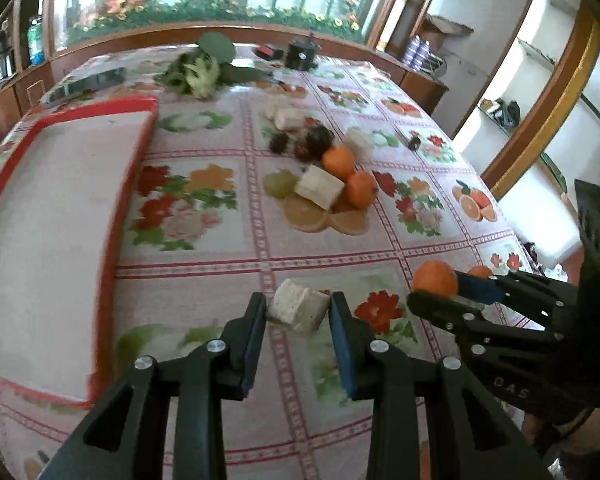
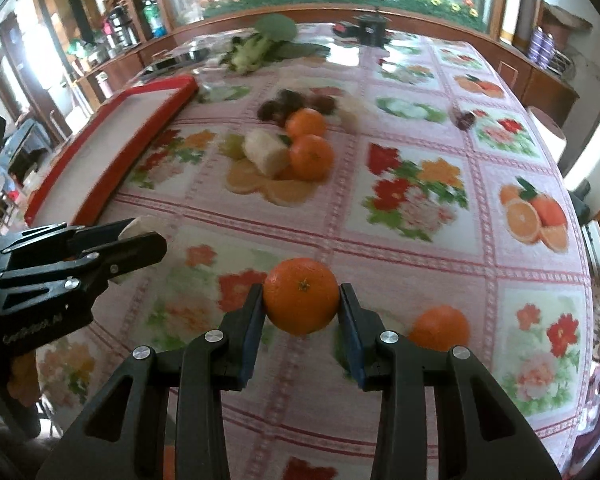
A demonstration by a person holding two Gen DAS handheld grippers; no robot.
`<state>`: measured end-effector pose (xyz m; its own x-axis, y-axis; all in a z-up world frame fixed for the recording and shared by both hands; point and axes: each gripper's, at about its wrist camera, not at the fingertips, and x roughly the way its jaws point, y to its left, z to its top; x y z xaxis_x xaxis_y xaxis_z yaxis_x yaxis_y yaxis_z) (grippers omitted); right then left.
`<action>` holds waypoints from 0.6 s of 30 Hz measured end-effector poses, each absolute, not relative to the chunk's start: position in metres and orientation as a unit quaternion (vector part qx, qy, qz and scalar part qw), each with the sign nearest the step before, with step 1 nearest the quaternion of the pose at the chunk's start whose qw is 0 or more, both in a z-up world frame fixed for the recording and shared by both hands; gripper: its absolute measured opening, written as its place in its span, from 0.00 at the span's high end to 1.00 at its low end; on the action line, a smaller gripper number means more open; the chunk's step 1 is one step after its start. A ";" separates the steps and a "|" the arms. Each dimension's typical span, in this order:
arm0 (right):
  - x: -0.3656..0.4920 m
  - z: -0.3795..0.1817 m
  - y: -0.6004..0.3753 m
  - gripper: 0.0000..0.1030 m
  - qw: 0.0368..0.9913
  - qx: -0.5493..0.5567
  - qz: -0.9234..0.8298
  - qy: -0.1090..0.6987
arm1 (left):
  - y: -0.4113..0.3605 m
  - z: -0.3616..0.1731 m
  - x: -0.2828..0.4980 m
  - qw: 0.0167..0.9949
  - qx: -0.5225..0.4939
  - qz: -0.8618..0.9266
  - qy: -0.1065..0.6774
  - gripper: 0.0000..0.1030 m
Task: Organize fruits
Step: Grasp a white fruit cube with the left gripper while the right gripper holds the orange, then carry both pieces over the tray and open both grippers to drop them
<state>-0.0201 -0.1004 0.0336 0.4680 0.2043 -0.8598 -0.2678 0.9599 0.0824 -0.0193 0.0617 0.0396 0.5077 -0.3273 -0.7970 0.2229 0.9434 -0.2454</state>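
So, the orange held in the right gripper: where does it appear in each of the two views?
Left wrist view: the held orange is at the right edge, lower half, between the fingers of the right gripper coming in from the right.
Right wrist view: it sits at bottom centre, clamped between the two pads.
Shared landmark: the red-rimmed tray, on the left of the table in both views.

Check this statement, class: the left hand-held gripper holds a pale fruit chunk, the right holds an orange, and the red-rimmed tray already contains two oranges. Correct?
Not quite. In the left wrist view the red-rimmed tray shows no fruit. The left hand-held gripper does hold the pale fruit chunk, and the right hand-held gripper the orange.
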 end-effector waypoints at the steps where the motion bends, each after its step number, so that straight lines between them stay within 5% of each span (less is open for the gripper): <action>1: -0.018 0.035 -0.093 0.65 0.856 -0.035 0.143 0.495 | 0.067 0.041 -0.020 0.868 -0.060 -0.155 0.468 0.66; 18: 0.015 0.059 0.035 0.65 0.838 -0.063 0.265 0.474 | 0.187 0.056 -0.029 0.892 -0.114 -0.021 0.437 0.66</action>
<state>0.0153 0.0355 0.0586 0.4114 0.3839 -0.8267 -0.5032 0.8519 0.1452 -0.0289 0.1870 0.0559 0.6175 -0.1373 -0.7745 -0.0616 0.9732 -0.2217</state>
